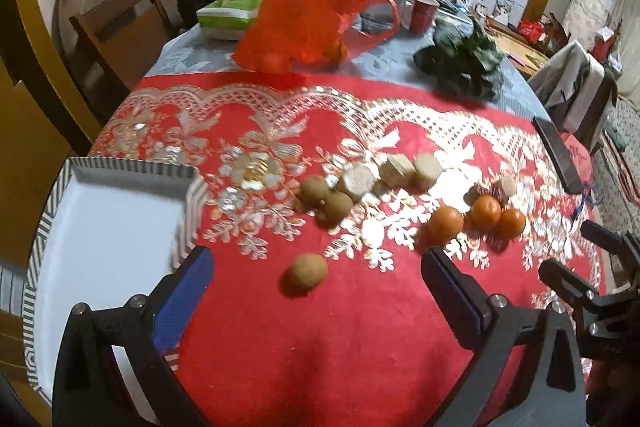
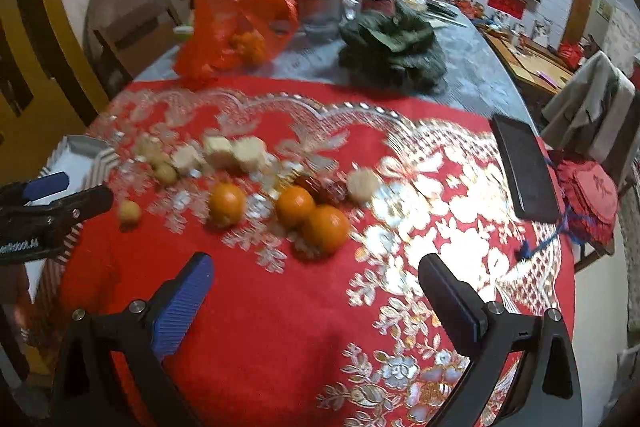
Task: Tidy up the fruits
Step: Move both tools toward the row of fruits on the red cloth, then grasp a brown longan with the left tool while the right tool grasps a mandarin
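On the red embroidered cloth [image 1: 320, 347] lie three small brown round fruits: one alone [image 1: 307, 271] between my left gripper's fingers' line, two together [image 1: 326, 198] farther off. Three oranges [image 1: 476, 217] sit to the right; they also show in the right wrist view [image 2: 298, 211]. Pale cut chunks [image 1: 394, 171] lie in a row behind. A white tray with striped rim [image 1: 132, 169] stands at the left. My left gripper [image 1: 318, 269] is open and empty, just short of the lone brown fruit. My right gripper [image 2: 316, 273] is open and empty, near the front orange [image 2: 326, 229].
A red plastic bag [image 1: 312, 7] with oranges, a green tissue box [image 1: 228, 15] and dark leafy greens [image 1: 460, 63] stand at the back. A black phone [image 2: 524, 167] and a red ornament [image 2: 588, 203] lie at the right edge. Chairs surround the table.
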